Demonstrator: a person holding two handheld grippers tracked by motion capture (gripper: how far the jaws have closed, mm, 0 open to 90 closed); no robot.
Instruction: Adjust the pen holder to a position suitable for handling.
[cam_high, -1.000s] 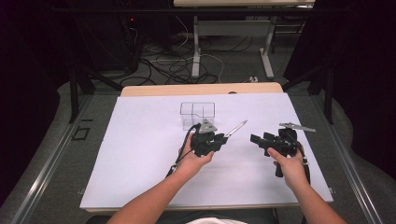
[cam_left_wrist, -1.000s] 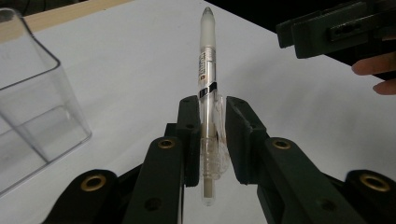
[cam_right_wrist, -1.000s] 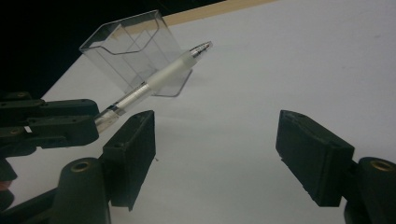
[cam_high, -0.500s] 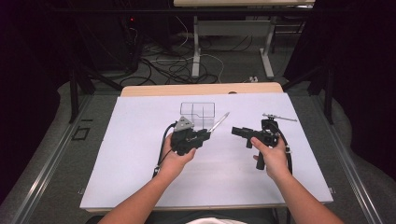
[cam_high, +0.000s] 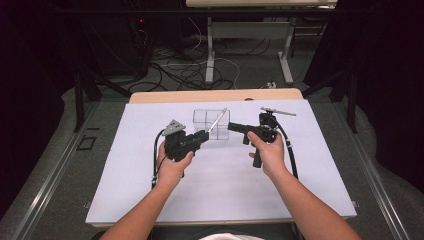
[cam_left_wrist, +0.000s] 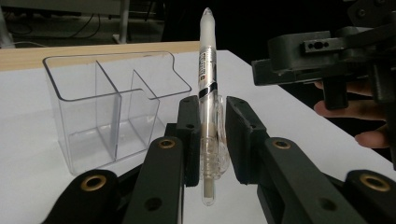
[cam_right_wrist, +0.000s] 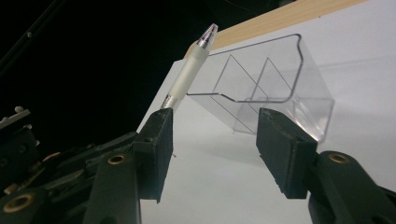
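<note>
Worktop (cam_high: 150, 200): one, covered by a white sheet, with a bare wooden strip along the far edge.
Clear organiser (cam_high: 209, 123): one, standing on the white sheet toward the far middle of the worktop; in the left gripper view (cam_left_wrist: 112, 107) its dividers split it into three compartments, all seen through the clear walls.
Left tool (cam_high: 202, 136): one, held in the person's left hand (cam_high: 171, 167), near-left of the organiser, pointing toward it; its jaws are clenched on the pen.
Right tool (cam_high: 232, 126): one, held in the person's right hand (cam_high: 270, 152), just right of the organiser, pointing left toward the pen; in the right gripper view its jaws stand wide apart and released, with the organiser seen between them.
Pen (cam_left_wrist: 207, 93): one, white-barrelled with a clear tip and a clear clip section, gripped low on its body between the left tool's jaws and standing up from them; in the high view (cam_high: 217, 119) it slants up and right across the front of the organiser, close to the right tool's jaws but apart from them.
</note>
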